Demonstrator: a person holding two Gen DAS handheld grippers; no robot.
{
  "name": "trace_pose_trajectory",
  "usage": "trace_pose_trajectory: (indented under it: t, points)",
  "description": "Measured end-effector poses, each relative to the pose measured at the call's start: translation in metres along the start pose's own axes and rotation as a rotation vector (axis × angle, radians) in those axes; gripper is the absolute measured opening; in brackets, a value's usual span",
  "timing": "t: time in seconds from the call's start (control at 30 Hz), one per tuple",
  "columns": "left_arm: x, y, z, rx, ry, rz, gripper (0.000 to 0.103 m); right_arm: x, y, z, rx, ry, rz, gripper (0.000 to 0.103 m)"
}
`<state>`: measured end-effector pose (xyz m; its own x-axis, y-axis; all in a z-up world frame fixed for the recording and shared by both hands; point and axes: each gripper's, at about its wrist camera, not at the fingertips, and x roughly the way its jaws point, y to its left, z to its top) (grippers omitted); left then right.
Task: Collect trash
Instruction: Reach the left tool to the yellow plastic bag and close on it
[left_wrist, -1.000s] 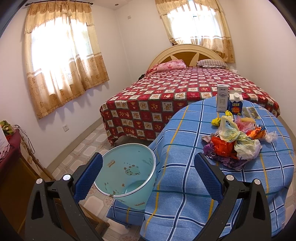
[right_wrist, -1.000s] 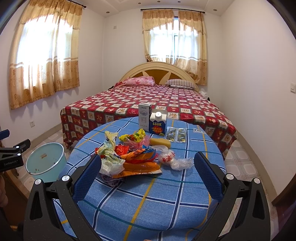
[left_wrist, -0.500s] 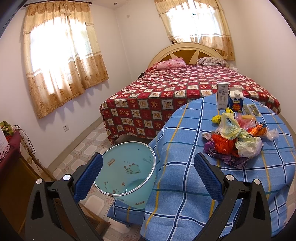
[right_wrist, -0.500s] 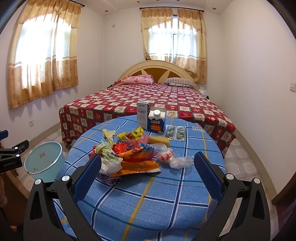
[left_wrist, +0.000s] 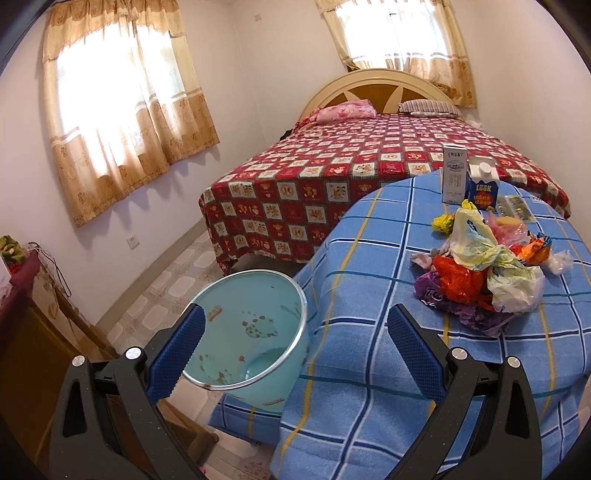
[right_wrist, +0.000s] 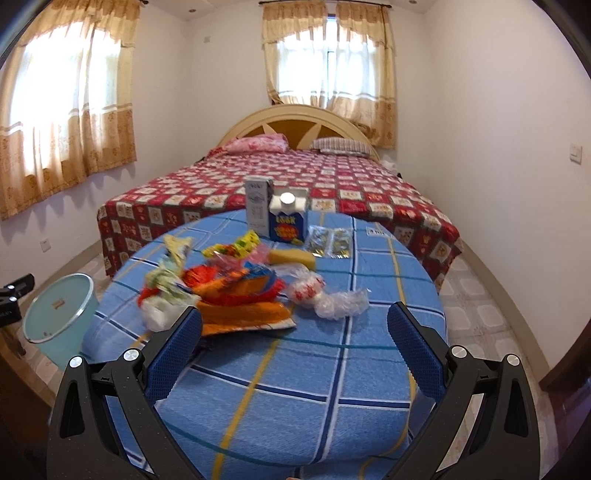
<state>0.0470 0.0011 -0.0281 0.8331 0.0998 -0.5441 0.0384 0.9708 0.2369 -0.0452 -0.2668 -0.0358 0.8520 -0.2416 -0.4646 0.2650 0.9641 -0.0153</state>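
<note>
Left gripper (left_wrist: 295, 347): jaws spread wide, nothing between the blue ribbed pads (left_wrist: 177, 354), touching nothing. It hangs over the gap where the light blue waste bin (left_wrist: 255, 332) meets the table edge. Bin stands on the tiled floor just beside the round table, partly under the overhang of the blue plaid tablecloth (left_wrist: 369, 295). Metal rim on top, brown specks and a small label inside, no litter visible in it.

Trash pile (left_wrist: 476, 273) sits on the table, right of and beyond the left gripper, well apart from it. In this view: crumpled pale yellow-green plastic bag on top, red-orange wrapper under it, purple wrapper at the near edge, small yellow wad at the far left side.

Behind the pile, 2 cartons stand upright side by side: a tall white carton (left_wrist: 453, 173) and a shorter blue carton (left_wrist: 482, 186) with a round white cap. 2 flat foil sachets (right_wrist: 328, 242) lie just right of the blue one.

Right gripper (right_wrist: 293, 350): also wide open, empty, above the near part of the tablecloth. Its left pad overlaps the near edge of the pile in view; contact cannot be told. Pile is motion-blurred here: orange flat packet (right_wrist: 243, 315) nearest, clear crumpled plastic (right_wrist: 341, 304) at the right end, yellow sponge-like block (right_wrist: 291, 256) behind.

Bed with red patterned cover (right_wrist: 280, 184) beyond the table.
</note>
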Motion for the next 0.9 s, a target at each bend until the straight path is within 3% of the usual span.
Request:
trace_pose_trajectory:
  t: [0.2, 0.4, 0.63, 0.77, 0.9]
  points:
    - [0.015, -0.033, 0.002, 0.018, 0.018, -0.028, 0.097, 0.022, -0.021, -0.011, 0.0, 0.018, -0.051, 0.098]
    - [0.026, -0.082, 0.013, -0.006, 0.057, -0.116, 0.097, 0.038, -0.05, -0.024, 0.028, 0.036, -0.108, 0.098]
    - [0.025, -0.144, 0.021, 0.021, 0.047, -0.186, 0.097, 0.046, -0.072, -0.036, 0.051, 0.029, -0.138, 0.098]
    - [0.048, -0.172, 0.013, 0.052, 0.097, -0.19, 0.097, 0.049, -0.077, -0.042, 0.059, 0.033, -0.137, 0.098]
    - [0.065, -0.172, 0.009, 0.02, 0.155, -0.23, 0.095, 0.053, -0.079, -0.047, 0.068, 0.042, -0.13, 0.098]
